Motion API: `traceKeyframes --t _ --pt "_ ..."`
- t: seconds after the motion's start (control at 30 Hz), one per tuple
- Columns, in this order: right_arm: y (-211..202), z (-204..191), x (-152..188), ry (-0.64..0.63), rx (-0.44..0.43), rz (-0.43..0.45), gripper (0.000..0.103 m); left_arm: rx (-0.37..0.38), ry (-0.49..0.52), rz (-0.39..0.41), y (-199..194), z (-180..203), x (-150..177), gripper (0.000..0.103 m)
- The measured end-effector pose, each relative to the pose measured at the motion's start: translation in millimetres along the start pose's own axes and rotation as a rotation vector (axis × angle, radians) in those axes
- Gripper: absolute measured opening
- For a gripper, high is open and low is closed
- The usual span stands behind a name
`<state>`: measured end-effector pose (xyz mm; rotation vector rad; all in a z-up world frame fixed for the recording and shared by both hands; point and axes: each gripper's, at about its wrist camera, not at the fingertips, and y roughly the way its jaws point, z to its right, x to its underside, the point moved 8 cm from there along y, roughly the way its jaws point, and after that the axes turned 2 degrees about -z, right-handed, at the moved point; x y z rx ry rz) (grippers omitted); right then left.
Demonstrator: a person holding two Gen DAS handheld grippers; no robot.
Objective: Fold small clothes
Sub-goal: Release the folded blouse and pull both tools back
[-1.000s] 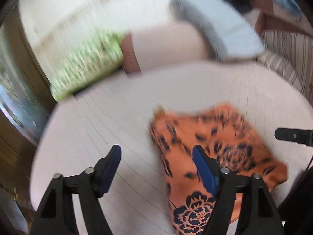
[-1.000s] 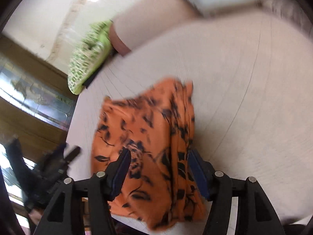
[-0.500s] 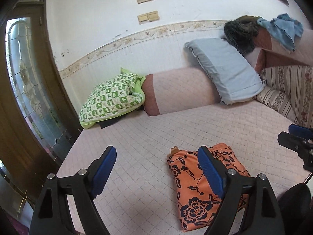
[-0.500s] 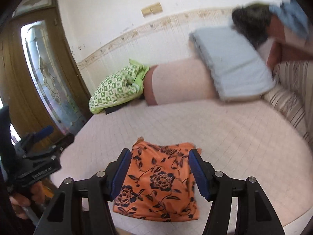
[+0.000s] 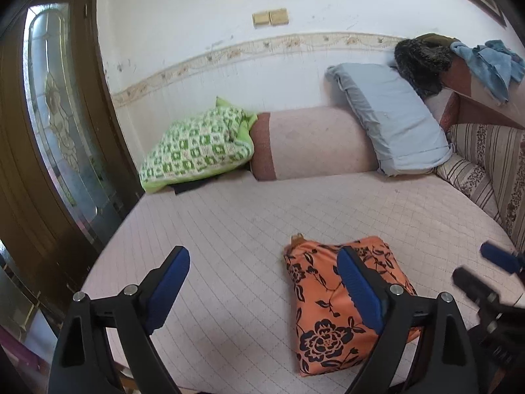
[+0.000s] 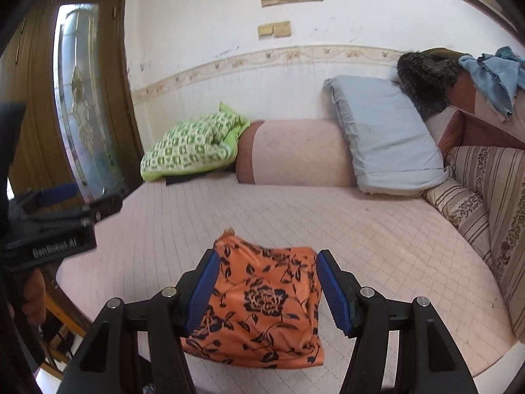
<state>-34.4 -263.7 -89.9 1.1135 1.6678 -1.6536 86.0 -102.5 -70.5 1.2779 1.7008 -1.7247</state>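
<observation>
An orange garment with a black flower print [image 5: 325,308] lies folded into a small rectangle near the front edge of the pink quilted mattress [image 5: 246,229]. It also shows in the right wrist view [image 6: 262,308]. My left gripper [image 5: 262,289] is open and empty, held above the mattress to the left of the garment. My right gripper [image 6: 265,292] is open and empty, held back above the garment, which shows between its fingers. Each gripper appears at the edge of the other's view.
A green checked pillow [image 5: 197,151], a pink bolster [image 5: 315,141] and a grey-blue pillow [image 5: 393,121] line the back wall. Striped cushions [image 5: 492,170] stand at the right. A wooden door with glass [image 5: 55,124] is at the left.
Both grippers have pulled back and risen from the garment, which now lies folded and still. The views have gone from blurred and close to steady and wide.
</observation>
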Motion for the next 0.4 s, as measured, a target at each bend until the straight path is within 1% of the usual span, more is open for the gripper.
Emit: traceKeyframes --t 0.1,0.3,0.33,0.37,0.4 --pt "12 -3 13 -0.01 -0.009 -0.047 0.065 0.016 -0.021 -0.02 8 -2 5 0.092" --pt "28 -9 33 -0.035 -0.035 -0.097 0.065 0.073 -0.094 0.011 9 -10 5 0.092" --pt "30 -10 35 -0.036 -0.036 -0.1 0.065 0.071 -0.112 0.028 7 -13 5 0.099" --pt "31 -11 37 -0.039 -0.035 -0.101 0.065 0.055 -0.117 0.049 5 -15 4 0.103" --pt "32 -10 38 -0.043 -0.032 -0.102 0.065 0.033 -0.112 0.064 4 -17 3 0.103"
